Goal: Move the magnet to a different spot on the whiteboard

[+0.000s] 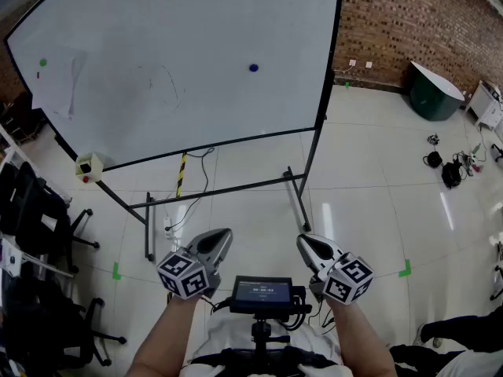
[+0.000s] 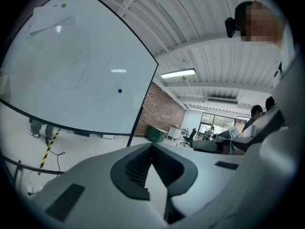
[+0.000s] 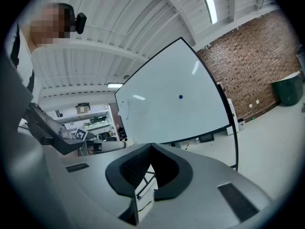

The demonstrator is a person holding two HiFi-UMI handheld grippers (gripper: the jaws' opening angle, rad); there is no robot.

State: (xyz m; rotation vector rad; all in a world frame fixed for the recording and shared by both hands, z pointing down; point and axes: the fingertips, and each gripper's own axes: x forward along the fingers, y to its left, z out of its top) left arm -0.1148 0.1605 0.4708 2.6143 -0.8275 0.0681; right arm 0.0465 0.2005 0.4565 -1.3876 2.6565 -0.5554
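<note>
While both grippers sit low in the head view, the blue magnet (image 1: 253,67) clings right of centre on the whiteboard (image 1: 196,22), well apart from them. The left gripper (image 1: 222,236) has its jaws pressed together on nothing, and so does the right gripper (image 1: 303,243). A green magnet (image 1: 42,63) sticks near the board's upper left. Faint pen strokes there, and figures on the small screen (image 1: 262,290) between the grippers, are too small to read.

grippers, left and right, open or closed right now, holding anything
left gripper: closed, holding nothing
right gripper: closed, holding nothing
</note>
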